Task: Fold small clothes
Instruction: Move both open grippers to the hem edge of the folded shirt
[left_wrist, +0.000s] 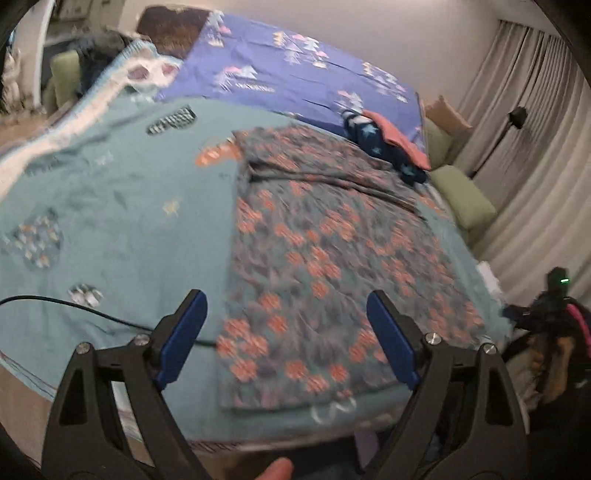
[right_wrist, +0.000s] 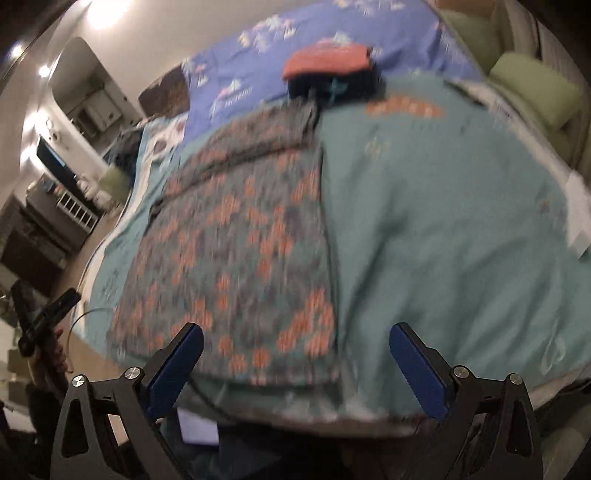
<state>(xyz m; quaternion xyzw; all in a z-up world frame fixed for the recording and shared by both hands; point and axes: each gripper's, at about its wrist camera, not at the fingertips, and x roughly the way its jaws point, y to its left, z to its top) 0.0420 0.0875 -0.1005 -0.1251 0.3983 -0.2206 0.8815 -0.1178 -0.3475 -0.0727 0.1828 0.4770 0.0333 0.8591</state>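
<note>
Nearest of all is the left hand-held gripper (left_wrist: 286, 332), its blue pads spread wide with nothing between them, hanging above the near edge of the bed (left_wrist: 110, 221). The right hand-held gripper (right_wrist: 295, 363) stands just as wide and empty over the same near edge. Below them lies the flowered garment (left_wrist: 314, 258), grey-green with orange blooms, spread flat on the teal bedspread, its far end folded over on itself. A thin black cable (left_wrist: 92, 314) trails across the spread at the near left and runs under the garment's edge. At the far right of the garment sits a small stack of folded clothes (left_wrist: 384, 144), a coral piece on top of a dark starred one. Beyond is a blue patterned sheet (left_wrist: 295, 74); green cushions (left_wrist: 461, 195) and pale curtains (left_wrist: 517, 147) line the right side.
</note>
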